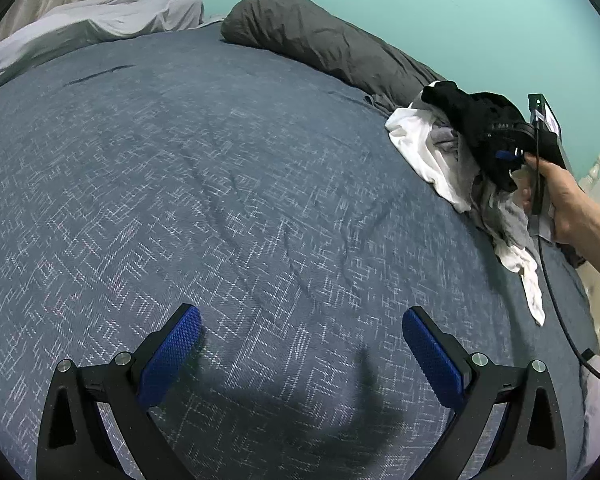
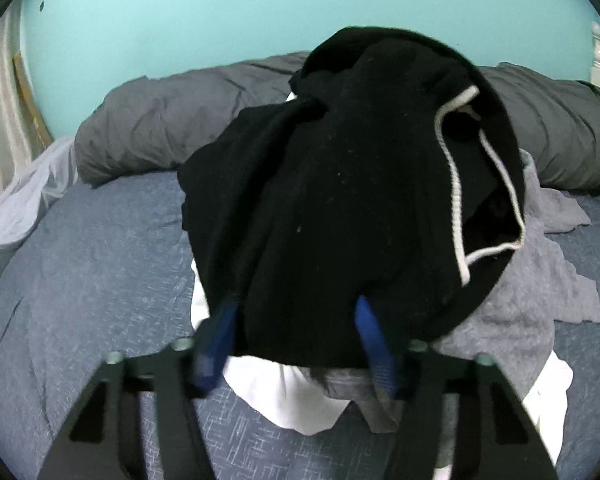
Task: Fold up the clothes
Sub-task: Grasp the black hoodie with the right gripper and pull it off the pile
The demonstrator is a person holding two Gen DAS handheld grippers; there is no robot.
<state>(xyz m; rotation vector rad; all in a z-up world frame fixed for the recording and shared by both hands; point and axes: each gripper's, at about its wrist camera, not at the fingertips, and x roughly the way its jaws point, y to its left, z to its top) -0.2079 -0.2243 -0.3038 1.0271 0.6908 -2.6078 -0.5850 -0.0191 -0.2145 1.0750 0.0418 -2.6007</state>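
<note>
Hanging over the blue bed [image 1: 228, 184], the left gripper [image 1: 302, 356] is held wide and empty. A black garment [image 2: 340, 200] is pinched by the right gripper [image 2: 296, 344] atop the clothes pile [image 2: 540, 288]; grey pillows [image 2: 160, 128] lie behind.

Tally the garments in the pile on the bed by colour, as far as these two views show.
Black garment, with white drawstring, between the right gripper's fingers: 1
White garment: at least 1
Grey garment: at least 1
Total: 3 visible; folds may hide more, and the white or grey cloth could be more than one piece.
</note>
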